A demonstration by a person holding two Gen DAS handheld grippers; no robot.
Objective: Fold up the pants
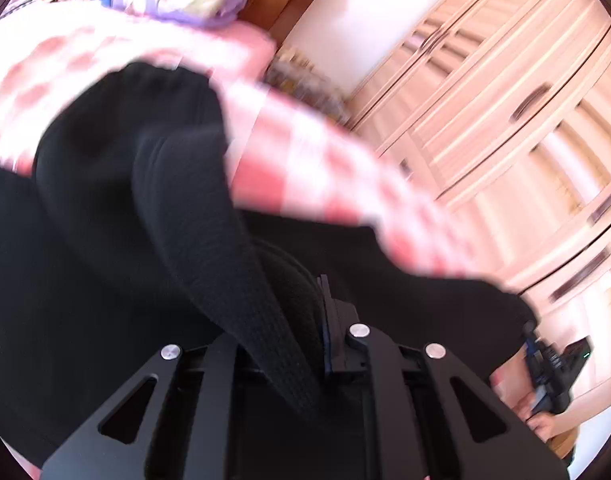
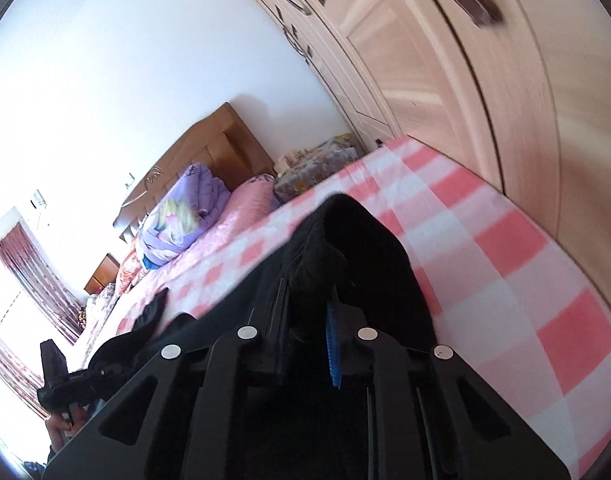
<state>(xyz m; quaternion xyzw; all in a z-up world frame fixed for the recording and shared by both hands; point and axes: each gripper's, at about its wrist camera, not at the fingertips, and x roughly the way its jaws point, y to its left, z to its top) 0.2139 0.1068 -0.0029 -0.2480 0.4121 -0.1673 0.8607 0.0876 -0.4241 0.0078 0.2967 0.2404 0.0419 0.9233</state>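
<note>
Two grippers each have hold of the black pants (image 1: 117, 184), which lie on a bed covered with a pink-and-white checked sheet (image 1: 317, 160). Nearest the left wrist camera, the left gripper (image 1: 301, 320) has its jaws drawn in narrow around a thick ribbed band of the black cloth that runs up between them and away over the bed. Past that band the rest of the garment spreads dark and blurred across the sheet, its gathered edge lying toward the head of the bed. At the lower right of the same view the right gripper (image 1: 553, 364) shows small, gripped in a bare hand (image 1: 517, 396) beside the edge of the cloth.

From the right wrist camera, the right gripper's jaws, one with a blue pad (image 2: 332, 344), are closed narrow on a raised fold of the black fabric, which peaks just beyond the fingertips. The left gripper appears low at the left edge of this view, with more dark cloth trailing toward it.

Farther off lie a pink pillow (image 2: 253, 196), a bundled purple quilt (image 2: 185, 216) and a wooden headboard (image 2: 209, 148). Pale wooden wardrobe doors (image 2: 445, 80) stand beside the bed.
</note>
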